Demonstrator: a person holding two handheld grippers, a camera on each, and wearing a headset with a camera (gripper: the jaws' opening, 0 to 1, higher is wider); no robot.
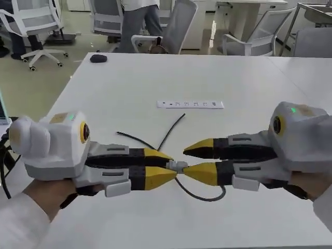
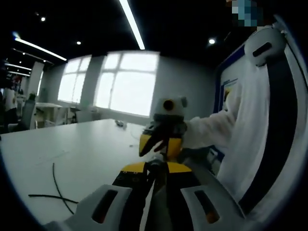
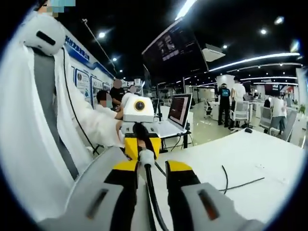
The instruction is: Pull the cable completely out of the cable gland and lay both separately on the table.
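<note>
Closely drawn jaws of the left gripper (image 1: 173,165) are seen pinched on the gland (image 1: 179,166), a small pale-grey fitting held just above the table (image 1: 155,78), midway between the two grippers. Tip to tip with it, the right gripper (image 1: 185,161) is held with its jaws parted. In the right gripper view the cable (image 1: 205,197) is seen running loose up the gap between them and into the gland, so the two parts are not yet separated. The cable is thin and black. From the gland it is seen dropping to the tabletop and curling in a loop under the right gripper's lower jaw. Two more thin black wires (image 1: 172,128) are laid crossed on the white surface just beyond the jaws. Farther back, a white power strip (image 1: 190,104) is laid flat, and a dark mouse (image 1: 98,58) is set near the far edge.
</note>
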